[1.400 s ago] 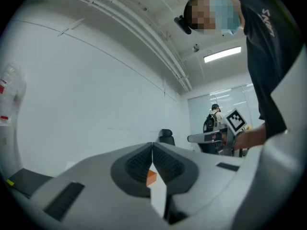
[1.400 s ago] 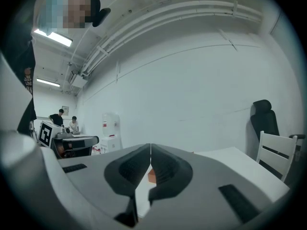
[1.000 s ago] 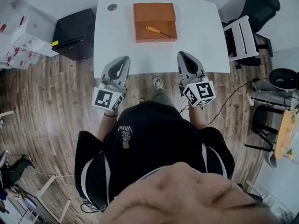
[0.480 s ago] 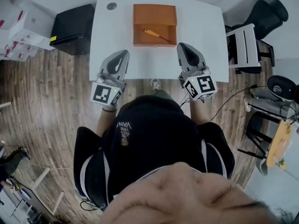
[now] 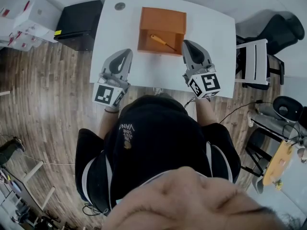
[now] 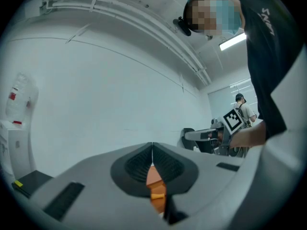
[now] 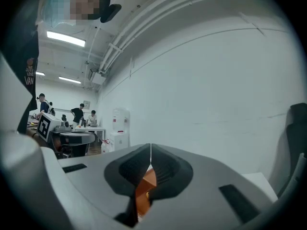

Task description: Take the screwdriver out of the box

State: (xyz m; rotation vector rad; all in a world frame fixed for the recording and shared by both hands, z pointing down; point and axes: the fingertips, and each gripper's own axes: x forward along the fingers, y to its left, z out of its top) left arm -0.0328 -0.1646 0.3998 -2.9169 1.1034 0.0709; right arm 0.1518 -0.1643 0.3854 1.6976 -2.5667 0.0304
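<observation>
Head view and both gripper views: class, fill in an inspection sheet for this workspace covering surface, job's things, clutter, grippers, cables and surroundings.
Surface: white table, mostly bare, with a round grommet at a far corner.
Job's things: orange box, open; screwdriver lying inside.
Clutter: nothing seen on the table.
Grippers: left gripper and right gripper both shut, empty, over the table.
Cables: thin cable on the floor at right.
Surroundings: black cabinet, chairs, wood floor.
</observation>
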